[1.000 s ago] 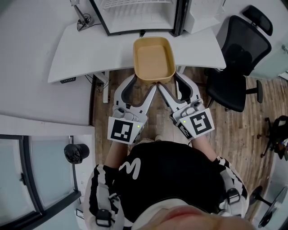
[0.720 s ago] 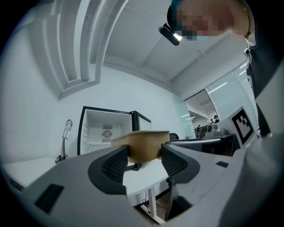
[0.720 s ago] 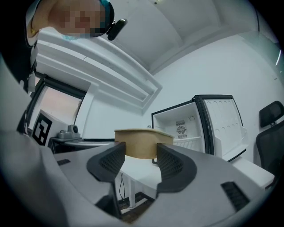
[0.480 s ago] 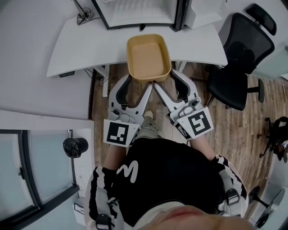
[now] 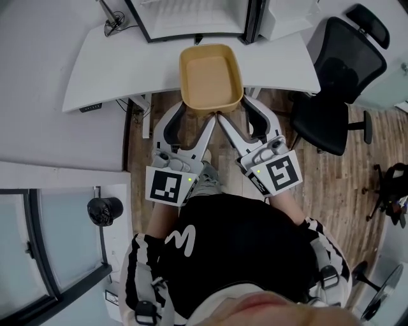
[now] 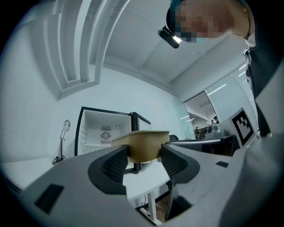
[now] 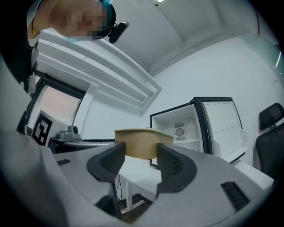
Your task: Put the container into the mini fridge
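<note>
A tan, empty, rounded-rectangle container (image 5: 210,76) hangs over the front edge of the white desk (image 5: 127,70), held level by its near rim. My left gripper (image 5: 194,116) is shut on the rim's left part and my right gripper (image 5: 237,112) on its right part. In the left gripper view the container (image 6: 144,144) sits pinched between the dark pads of the left gripper (image 6: 144,158). The right gripper view shows the same container (image 7: 140,142) clamped in the right gripper (image 7: 141,156). The mini fridge (image 5: 191,25) stands open on the desk just beyond the container, white inside (image 6: 104,135), with a wire shelf.
The fridge door (image 7: 222,124) is swung open to the right. A small stand with a cable (image 5: 111,19) sits on the desk left of the fridge. A black office chair (image 5: 338,83) stands at the right. Wooden floor lies below the desk edge.
Both grippers have carried the container forward and slightly left, closer to the open fridge. The grip on the rim is unchanged.
</note>
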{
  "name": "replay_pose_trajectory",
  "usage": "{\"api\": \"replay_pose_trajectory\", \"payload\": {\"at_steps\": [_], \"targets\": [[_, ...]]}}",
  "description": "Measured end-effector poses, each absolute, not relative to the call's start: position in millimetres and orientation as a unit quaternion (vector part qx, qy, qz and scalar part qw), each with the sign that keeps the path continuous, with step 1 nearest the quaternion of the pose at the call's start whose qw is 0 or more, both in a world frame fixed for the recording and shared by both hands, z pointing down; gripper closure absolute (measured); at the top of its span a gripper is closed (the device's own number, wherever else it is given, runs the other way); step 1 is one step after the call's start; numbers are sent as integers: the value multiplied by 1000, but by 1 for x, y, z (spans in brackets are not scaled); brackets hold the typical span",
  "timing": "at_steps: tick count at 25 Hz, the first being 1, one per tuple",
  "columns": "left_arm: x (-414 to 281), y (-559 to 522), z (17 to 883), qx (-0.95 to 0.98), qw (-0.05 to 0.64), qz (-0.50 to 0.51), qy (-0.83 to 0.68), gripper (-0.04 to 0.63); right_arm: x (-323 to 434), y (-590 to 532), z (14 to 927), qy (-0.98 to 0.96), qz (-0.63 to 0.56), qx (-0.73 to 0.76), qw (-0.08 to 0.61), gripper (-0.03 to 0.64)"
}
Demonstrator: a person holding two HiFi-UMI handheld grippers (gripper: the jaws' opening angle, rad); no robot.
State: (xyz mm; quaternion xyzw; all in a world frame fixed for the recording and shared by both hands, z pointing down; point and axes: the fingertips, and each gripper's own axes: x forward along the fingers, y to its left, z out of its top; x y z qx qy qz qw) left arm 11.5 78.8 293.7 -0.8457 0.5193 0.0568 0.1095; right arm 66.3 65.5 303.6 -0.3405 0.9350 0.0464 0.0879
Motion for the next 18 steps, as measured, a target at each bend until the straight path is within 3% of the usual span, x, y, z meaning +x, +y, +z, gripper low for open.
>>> {"api": "replay_pose_trajectory", "payload": {"at_steps": [18], "targets": [[-10, 22, 299, -848, 100, 45, 518, 354, 47, 10, 305, 932, 43, -347, 96, 388]]}}
